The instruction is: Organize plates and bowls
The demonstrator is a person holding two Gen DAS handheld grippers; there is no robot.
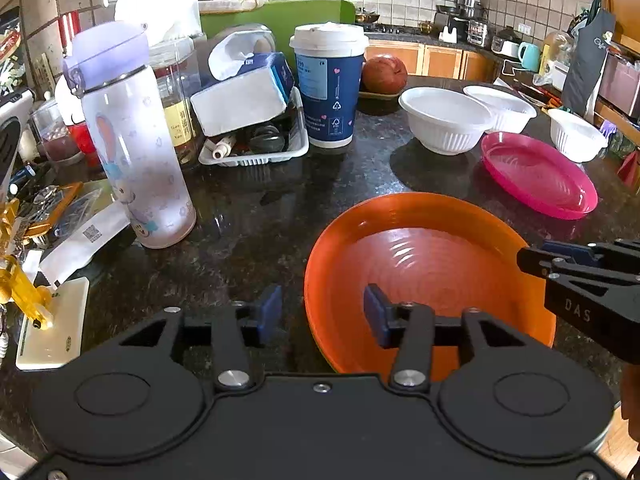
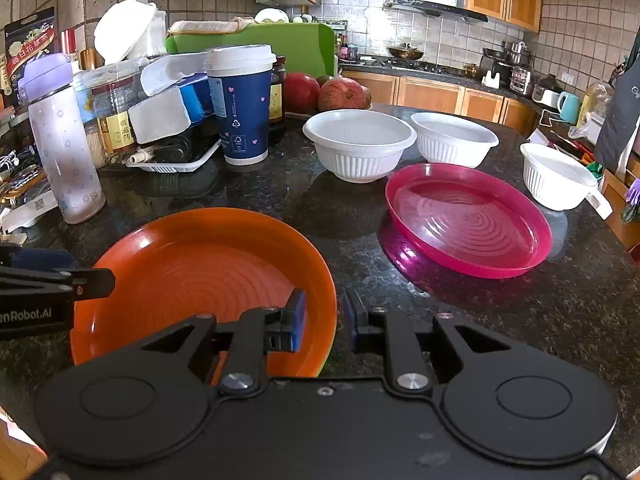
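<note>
An orange plate [image 1: 420,256] [image 2: 200,264] lies on the dark stone counter, nearest to me. My left gripper [image 1: 322,314] stands open astride its left rim, one blue pad outside and one inside, neither touching; it shows at the left edge of the right wrist view [image 2: 80,270]. My right gripper [image 2: 325,320] is narrowly shut on the plate's right rim and reaches in from the right in the left wrist view [image 1: 536,254]. A pink plate [image 1: 536,176] [image 2: 468,220] lies beyond on the right. Behind it stand three white ribbed bowls [image 2: 358,144] [image 2: 454,138] [image 2: 556,176].
A lilac water bottle [image 1: 136,152], a blue paper cup [image 1: 328,92] and a white tray of odds [image 1: 256,152] crowd the counter's left and back. Apples [image 2: 344,94] sit behind the bowls. The counter's edge [image 2: 616,232] curves round at the right.
</note>
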